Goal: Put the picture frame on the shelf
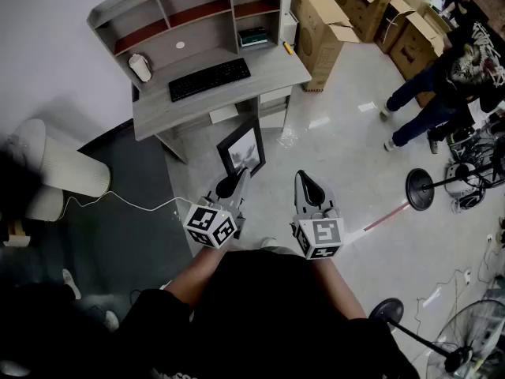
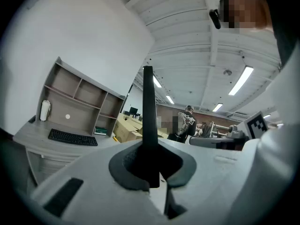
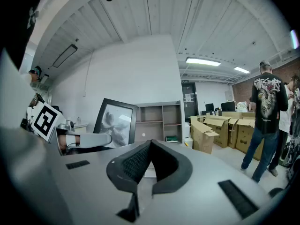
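A black picture frame (image 1: 245, 147) with a grey print hangs upright above the floor in front of the desk (image 1: 272, 71). My left gripper (image 1: 235, 181) is shut on its lower edge. In the left gripper view the frame (image 2: 148, 121) shows edge-on as a thin black bar rising from between the jaws. The grey shelf unit (image 1: 181, 14) stands on the desk's back, its compartments mostly bare. My right gripper (image 1: 306, 181) is shut with nothing in it, to the right of the frame. From the right gripper view the frame (image 3: 116, 123) stands left of the shelf (image 3: 161, 121).
On the desk lie a black keyboard (image 1: 209, 78) and a white roll (image 1: 140, 67). Cardboard boxes (image 1: 323, 22) stand to the right of the desk. A person (image 1: 442, 85) stands at the far right by round-based stands (image 1: 420, 189). A white cushion (image 1: 63, 168) is on the left.
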`<state>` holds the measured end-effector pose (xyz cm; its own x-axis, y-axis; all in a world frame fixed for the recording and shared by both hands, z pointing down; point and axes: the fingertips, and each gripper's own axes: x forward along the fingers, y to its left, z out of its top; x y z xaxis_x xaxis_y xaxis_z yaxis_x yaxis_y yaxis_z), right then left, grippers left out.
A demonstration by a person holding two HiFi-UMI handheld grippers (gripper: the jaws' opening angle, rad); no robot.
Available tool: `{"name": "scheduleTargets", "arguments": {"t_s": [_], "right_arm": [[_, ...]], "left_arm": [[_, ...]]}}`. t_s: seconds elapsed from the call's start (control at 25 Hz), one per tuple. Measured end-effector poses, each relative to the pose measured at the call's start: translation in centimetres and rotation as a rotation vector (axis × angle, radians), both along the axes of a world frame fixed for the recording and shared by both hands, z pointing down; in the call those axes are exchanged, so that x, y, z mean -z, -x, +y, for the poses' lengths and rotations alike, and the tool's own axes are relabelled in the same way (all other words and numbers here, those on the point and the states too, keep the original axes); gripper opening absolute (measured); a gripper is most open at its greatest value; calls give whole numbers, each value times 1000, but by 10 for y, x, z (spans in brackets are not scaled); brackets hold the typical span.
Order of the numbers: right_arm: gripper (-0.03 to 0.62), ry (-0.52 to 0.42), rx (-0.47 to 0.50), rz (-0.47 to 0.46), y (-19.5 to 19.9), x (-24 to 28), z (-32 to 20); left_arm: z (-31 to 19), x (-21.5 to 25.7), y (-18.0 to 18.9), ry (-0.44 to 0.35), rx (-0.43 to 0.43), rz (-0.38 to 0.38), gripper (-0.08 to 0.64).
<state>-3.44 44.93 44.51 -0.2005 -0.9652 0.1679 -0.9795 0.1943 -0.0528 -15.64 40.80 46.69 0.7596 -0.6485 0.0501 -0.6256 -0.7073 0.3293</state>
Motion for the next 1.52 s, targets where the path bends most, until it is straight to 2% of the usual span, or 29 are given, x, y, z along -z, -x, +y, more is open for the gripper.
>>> {"name": "scheduleTargets", "arguments": {"t_s": [0.16,0.36,0.76,1.0,1.2,1.4,1.52], "right_arm": [[12,-6,13,-27,-15,-7,11],[12,40,-21,-76,-34,-36,15],[12,102,-54,-66,-54,-59,-32],[12,133,-73,-40,-76,-68,-101],[12,144,-100,-34,-95,-61,-184],[12,152,-123,-33,-103,-53,-260],[12,174,-145,2,-109,-53,-299]], "left_arm": [[6,-7,-12,11,24,9,29],[1,-13,-20,31,-39,21,29],[-68,-39,-36,65,-53,20,29],[-135,-51,-59,84,-78,21,29],[-202,-52,-76,104,-120,13,29],[-270,-44,-79,99,-148,7,28],[-312,-43,-79,104,-154,0,29]]}}
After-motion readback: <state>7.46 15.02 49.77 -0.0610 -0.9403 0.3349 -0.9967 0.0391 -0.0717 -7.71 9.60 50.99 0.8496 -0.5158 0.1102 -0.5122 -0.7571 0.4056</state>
